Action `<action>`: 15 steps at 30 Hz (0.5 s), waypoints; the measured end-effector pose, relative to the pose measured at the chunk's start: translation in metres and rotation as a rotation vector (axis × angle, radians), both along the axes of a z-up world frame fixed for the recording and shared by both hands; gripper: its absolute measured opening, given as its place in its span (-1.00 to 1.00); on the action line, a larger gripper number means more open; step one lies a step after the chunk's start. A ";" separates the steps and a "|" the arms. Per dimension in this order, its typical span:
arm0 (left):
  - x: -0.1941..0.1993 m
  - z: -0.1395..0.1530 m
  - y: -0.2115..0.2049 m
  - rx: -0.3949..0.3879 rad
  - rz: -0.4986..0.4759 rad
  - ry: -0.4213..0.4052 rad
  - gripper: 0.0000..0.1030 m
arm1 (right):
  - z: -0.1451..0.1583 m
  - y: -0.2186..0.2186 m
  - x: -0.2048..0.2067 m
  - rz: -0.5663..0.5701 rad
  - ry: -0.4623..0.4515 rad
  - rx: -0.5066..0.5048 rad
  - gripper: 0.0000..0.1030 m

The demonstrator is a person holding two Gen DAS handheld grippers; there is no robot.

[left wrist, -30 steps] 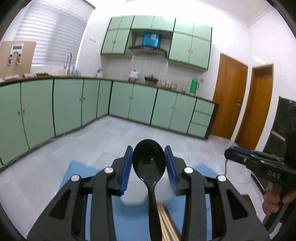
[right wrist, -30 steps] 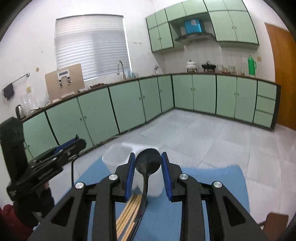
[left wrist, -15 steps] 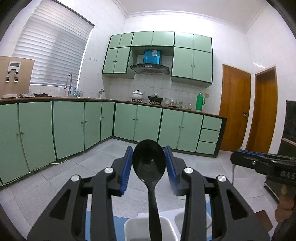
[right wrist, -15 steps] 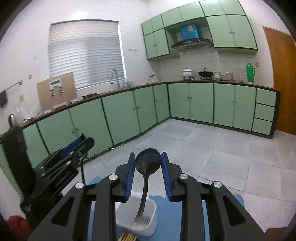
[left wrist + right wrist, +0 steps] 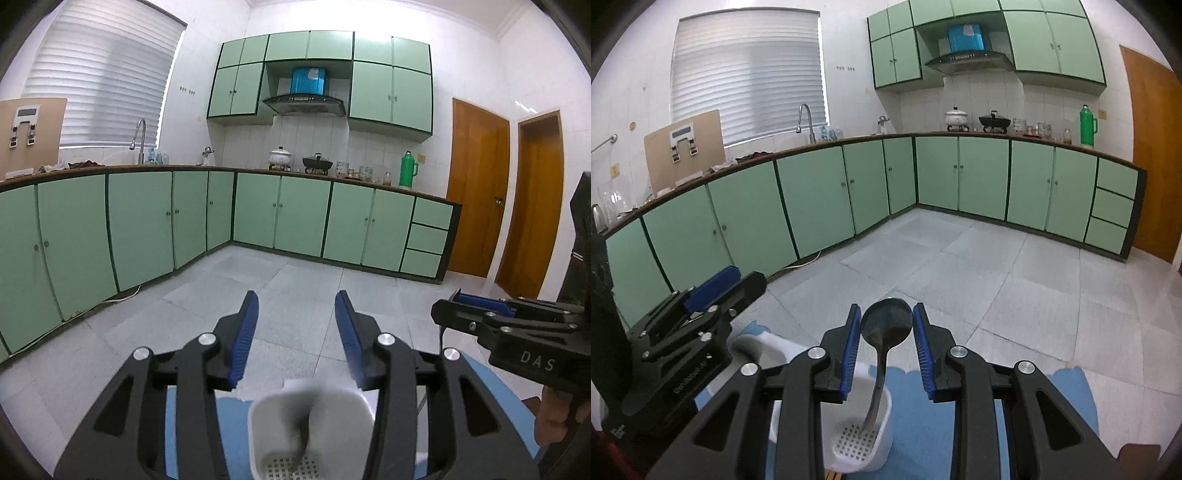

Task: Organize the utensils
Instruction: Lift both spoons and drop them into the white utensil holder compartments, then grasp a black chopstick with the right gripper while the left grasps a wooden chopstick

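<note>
Spoon (image 5: 886,323), black and glossy, is clamped at its oval bowl between the blue ribbed pads (image 5: 849,354) of the right gripper (image 5: 886,347). Its long axis runs steeply down: bowl uppermost, thin curved handle pointing into the utensil caddy (image 5: 862,439) directly below. The handle tip meets or nearly meets the perforated floor of the near compartment; contact cannot be confirmed.

The utensil caddy is white moulded plastic with rounded corners and a grid of small square drain holes in its floor. A second white compartment (image 5: 768,347) lies just beside the first, on the side of the left gripper (image 5: 713,284). The caddy stands on a blue mat (image 5: 923,406) with a soft, slightly ragged far edge.

In the left wrist view, the left gripper (image 5: 295,332) is positioned above the caddy (image 5: 332,410). Its jaws have just been opening and now stand apart with nothing between the blue ribbed pads (image 5: 243,339). A dark, blurred streak (image 5: 304,424) stands upright inside the caddy compartment; its identity cannot be determined. The right gripper (image 5: 480,306), black with blue pads, is seen side-on beside the caddy, with a hand (image 5: 554,417) on its grip.
</note>
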State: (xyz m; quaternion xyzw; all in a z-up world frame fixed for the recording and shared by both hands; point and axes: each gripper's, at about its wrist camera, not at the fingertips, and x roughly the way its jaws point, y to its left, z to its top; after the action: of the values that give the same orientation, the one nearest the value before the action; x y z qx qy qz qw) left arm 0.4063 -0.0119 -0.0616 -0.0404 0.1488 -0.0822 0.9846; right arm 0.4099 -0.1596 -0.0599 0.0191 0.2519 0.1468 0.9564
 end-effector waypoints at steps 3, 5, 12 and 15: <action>-0.008 0.001 0.004 0.004 0.006 0.008 -0.07 | -0.002 -0.004 -0.010 -0.014 0.000 0.012 -0.36; -0.017 0.005 0.006 0.007 0.012 0.010 0.10 | 0.000 -0.008 -0.019 -0.027 -0.011 0.020 -0.03; -0.087 0.002 0.021 0.027 0.029 0.074 0.46 | -0.014 -0.027 -0.087 -0.069 0.012 0.071 0.59; -0.125 -0.013 0.028 0.039 0.037 0.125 0.49 | -0.036 -0.033 -0.129 -0.081 0.064 0.074 0.60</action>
State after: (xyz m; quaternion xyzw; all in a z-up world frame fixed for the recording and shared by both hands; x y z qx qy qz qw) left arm 0.2814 0.0163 -0.0742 -0.0289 0.2105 -0.0582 0.9754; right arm 0.2813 -0.1921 -0.0954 0.0693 0.2756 0.1164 0.9517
